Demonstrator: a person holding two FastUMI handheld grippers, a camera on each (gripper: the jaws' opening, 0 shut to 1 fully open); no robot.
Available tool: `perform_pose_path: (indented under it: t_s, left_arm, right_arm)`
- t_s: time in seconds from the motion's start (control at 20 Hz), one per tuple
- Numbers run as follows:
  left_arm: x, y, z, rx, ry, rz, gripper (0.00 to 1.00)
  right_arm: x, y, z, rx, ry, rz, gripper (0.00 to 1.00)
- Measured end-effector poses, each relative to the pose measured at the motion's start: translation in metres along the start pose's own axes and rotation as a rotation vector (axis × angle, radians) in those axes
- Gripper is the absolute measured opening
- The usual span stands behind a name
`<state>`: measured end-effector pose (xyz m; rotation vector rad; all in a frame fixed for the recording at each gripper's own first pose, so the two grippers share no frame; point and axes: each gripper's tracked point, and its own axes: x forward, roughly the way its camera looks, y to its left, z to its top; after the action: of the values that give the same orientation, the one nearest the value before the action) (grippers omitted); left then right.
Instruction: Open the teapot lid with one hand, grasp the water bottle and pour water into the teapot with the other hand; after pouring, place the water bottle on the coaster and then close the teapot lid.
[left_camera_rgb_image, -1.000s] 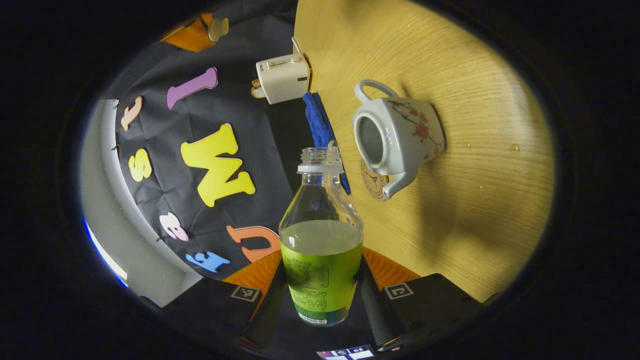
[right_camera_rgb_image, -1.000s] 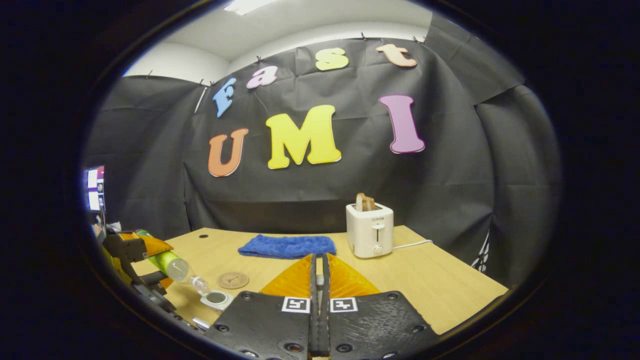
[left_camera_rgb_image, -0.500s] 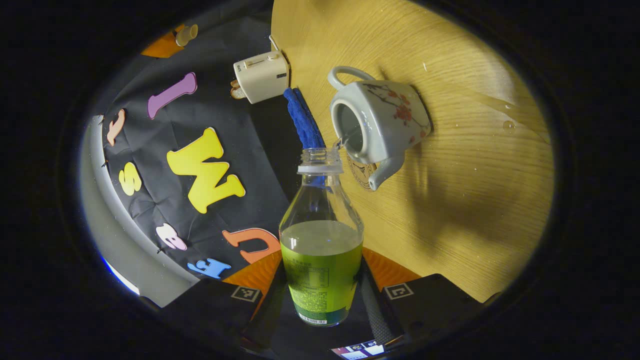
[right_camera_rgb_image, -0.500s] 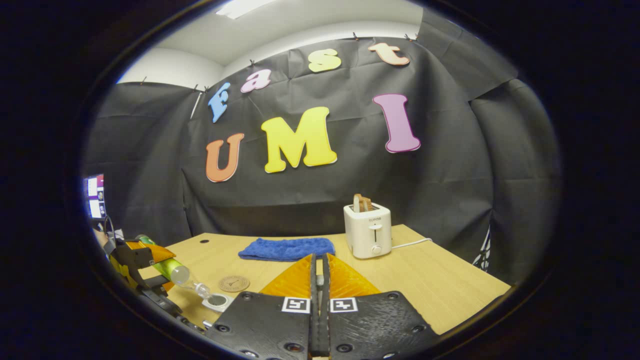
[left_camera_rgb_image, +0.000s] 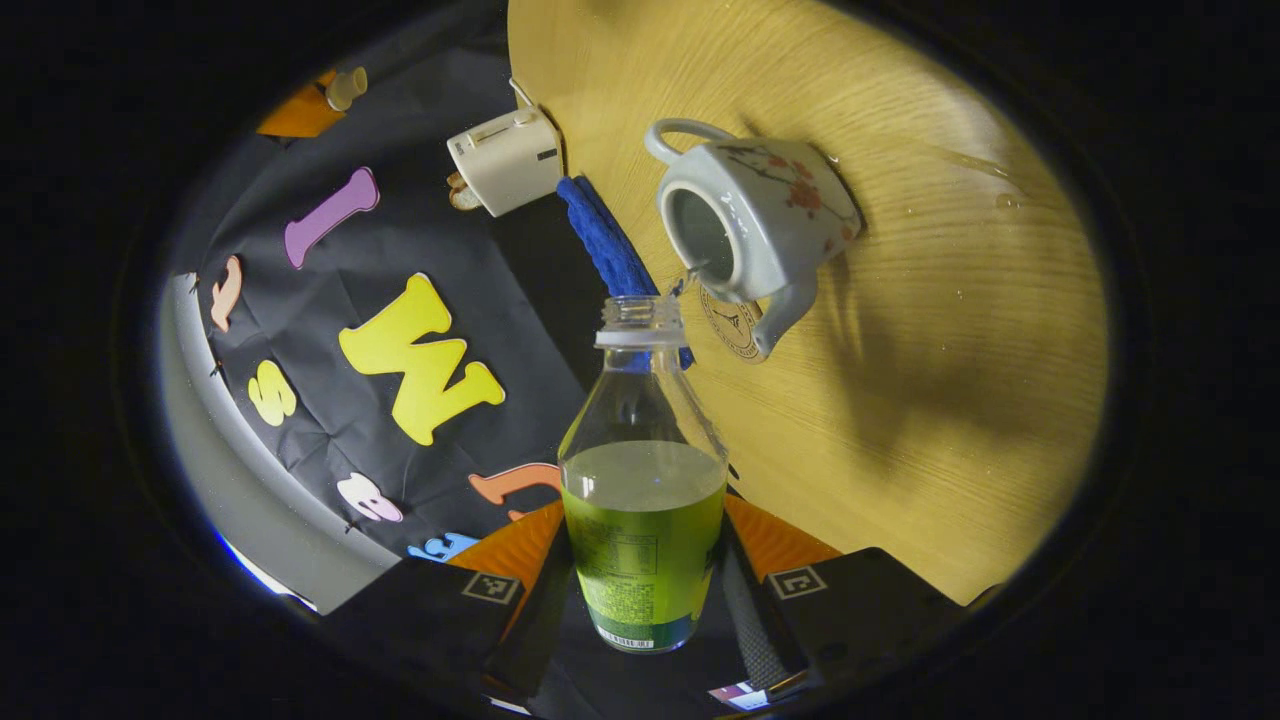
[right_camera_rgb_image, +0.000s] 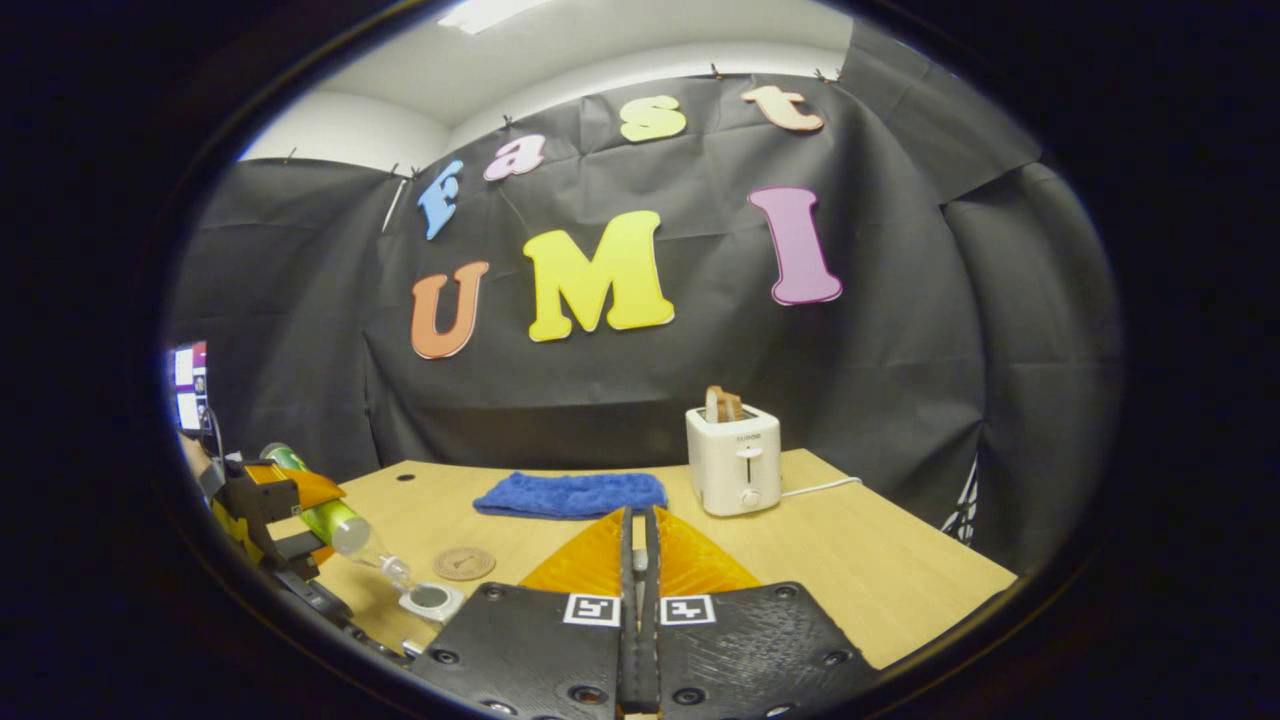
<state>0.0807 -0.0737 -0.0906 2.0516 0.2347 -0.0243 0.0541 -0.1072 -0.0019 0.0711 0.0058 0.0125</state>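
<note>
My left gripper (left_camera_rgb_image: 642, 565) is shut on the clear water bottle (left_camera_rgb_image: 643, 500) with a green label, tipped on its side. Its open mouth points at the white flowered teapot (left_camera_rgb_image: 775, 215), and a thin stream runs into the pot's open top. The round coaster (left_camera_rgb_image: 728, 322) lies beside the spout. The right gripper view shows the bottle (right_camera_rgb_image: 335, 520) slanting down to the teapot (right_camera_rgb_image: 430, 600), near the coaster (right_camera_rgb_image: 463, 563). My right gripper (right_camera_rgb_image: 637, 545) is held up and shut; in the left gripper view it holds the pale teapot lid (left_camera_rgb_image: 346, 88).
A blue towel (right_camera_rgb_image: 570, 494) and a white toaster (right_camera_rgb_image: 735, 460) with toast stand at the back of the wooden table (right_camera_rgb_image: 880, 580). A screen (right_camera_rgb_image: 188, 385) glows at the far left. Drops of water lie on the table (left_camera_rgb_image: 1000, 200) beyond the teapot.
The bottle's mouth has come closer to the teapot's opening and a stream now reaches it. The right gripper has hardly moved.
</note>
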Motion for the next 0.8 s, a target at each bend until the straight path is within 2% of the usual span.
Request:
perform_pose_path:
  t_s: [0.3, 0.55, 0.8]
  left_arm:
    - [-0.008, 0.020, 0.006, 0.113, 0.000, 0.054, 0.75]
    - [-0.010, 0.036, 0.008, 0.250, 0.017, 0.088, 0.75]
    - [-0.017, 0.047, 0.011, 0.333, 0.029, 0.126, 0.75]
  right_arm:
    - [-0.003, -0.004, 0.003, -0.002, -0.006, -0.007, 0.00]
    - [-0.004, -0.009, 0.005, 0.008, -0.008, -0.010, 0.00]
    - [-0.003, -0.012, 0.005, 0.016, -0.003, -0.011, 0.00]
